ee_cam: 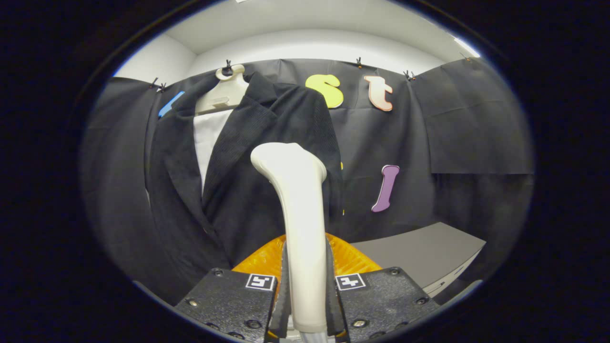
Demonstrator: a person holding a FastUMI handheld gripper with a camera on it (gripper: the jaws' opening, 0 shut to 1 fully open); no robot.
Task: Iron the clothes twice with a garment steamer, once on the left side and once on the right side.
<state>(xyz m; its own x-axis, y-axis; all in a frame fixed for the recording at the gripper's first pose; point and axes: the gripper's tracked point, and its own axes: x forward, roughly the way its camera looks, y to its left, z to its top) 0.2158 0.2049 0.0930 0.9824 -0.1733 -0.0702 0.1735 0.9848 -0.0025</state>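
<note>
Booth wall: dark jacket (267,157) on hanger (224,93). Hand-held gripper (305,305) clamps garment steamer (298,209); advise slow, even downward pass.

Dim booth w/ soft overhead light coming from a strip lamp (467,47), ceiling (305,24) glowing bright, steamer handle (298,200) catching mild sheen, dark jacket (248,190) losing detail in shadow, fisheye bending edges, rim blurring.

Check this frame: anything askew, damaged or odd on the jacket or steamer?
Nothing stands out. The gripper is shut on the steamer handle, head up in front of the dark jacket, which hangs on its hanger, lapels open over a white lining.
</note>
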